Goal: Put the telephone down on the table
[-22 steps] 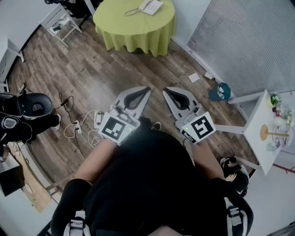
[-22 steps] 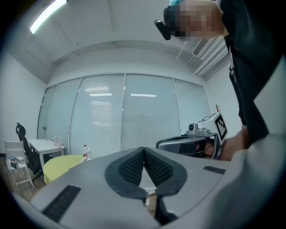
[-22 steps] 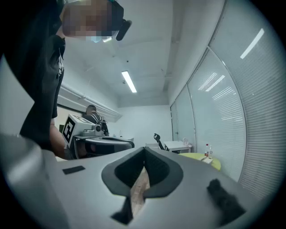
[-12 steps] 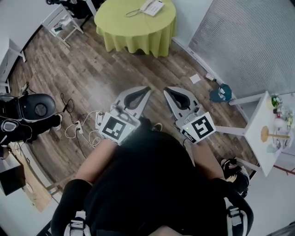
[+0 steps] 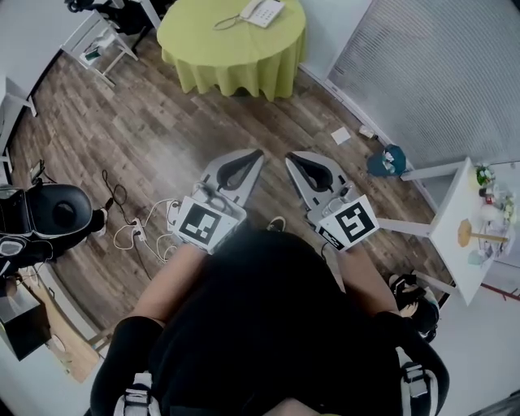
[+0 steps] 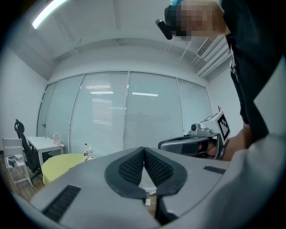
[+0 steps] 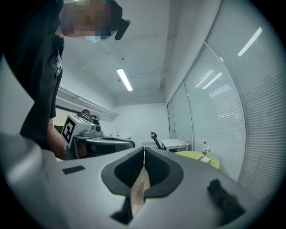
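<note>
Head view is showing me both claws low in the middle of the frame, side by side and pointing up toward the top edge. I am reading the left gripper (image 5: 258, 154) as fully closed: in the left gripper view (image 6: 143, 149) its dark ribbed pads are pressing tip to tip with nothing between them. The right gripper (image 5: 290, 157) is doing the same: in the right gripper view (image 7: 144, 150) its jaws are meeting at the tips and holding nothing, with only the wooden floor (image 5: 162, 138) showing through the gap below.

The telephone (image 5: 262, 10) is lying at the very top centre of the head view, partly cut by the frame edge. It is sitting on the round table (image 5: 231, 49) with the yellow-green cloth, and its cord is trailing off to the left across the cloth. It is lying well apart from both claws, straight ahead of their tips, with open floor stretching between them.

In the left gripper view the table (image 6: 62, 163) is appearing at lower left, just left of the closed jaws. In the right gripper view it (image 7: 201, 156) is appearing at right, just beyond the jaws.
</note>
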The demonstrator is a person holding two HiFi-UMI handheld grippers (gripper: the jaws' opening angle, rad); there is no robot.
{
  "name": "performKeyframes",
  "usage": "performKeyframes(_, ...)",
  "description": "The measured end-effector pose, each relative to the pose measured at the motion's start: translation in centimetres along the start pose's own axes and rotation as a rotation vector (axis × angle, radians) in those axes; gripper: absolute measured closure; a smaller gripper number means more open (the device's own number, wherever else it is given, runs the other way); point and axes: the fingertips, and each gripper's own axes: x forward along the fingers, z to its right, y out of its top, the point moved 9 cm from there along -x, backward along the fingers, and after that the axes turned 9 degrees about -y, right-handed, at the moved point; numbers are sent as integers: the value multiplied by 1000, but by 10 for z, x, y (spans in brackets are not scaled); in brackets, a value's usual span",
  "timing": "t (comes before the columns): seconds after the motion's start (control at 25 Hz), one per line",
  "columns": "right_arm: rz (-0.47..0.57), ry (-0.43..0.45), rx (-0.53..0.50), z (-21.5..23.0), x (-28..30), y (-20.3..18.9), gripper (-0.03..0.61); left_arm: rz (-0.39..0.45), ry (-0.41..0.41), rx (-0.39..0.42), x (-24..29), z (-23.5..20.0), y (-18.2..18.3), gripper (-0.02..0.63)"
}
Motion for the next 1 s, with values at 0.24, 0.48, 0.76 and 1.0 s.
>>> performKeyframes(0.24,-21,-38,11,6,43,1,560,-4,-45,-10,2,-49,0,601)
performKeyframes(0.48,-18,-81,23,15,86,3,561,-15,-98,-16,8,-97,1,601)
performKeyframes(0.76,-33,-106,14,22,136,3,561,-7,-149,-19,18,-149,1,601)
performKeyframes(1.0,-35,-129,27,20,167,2,561,-2,-176,-26,12,-185,-2,601)
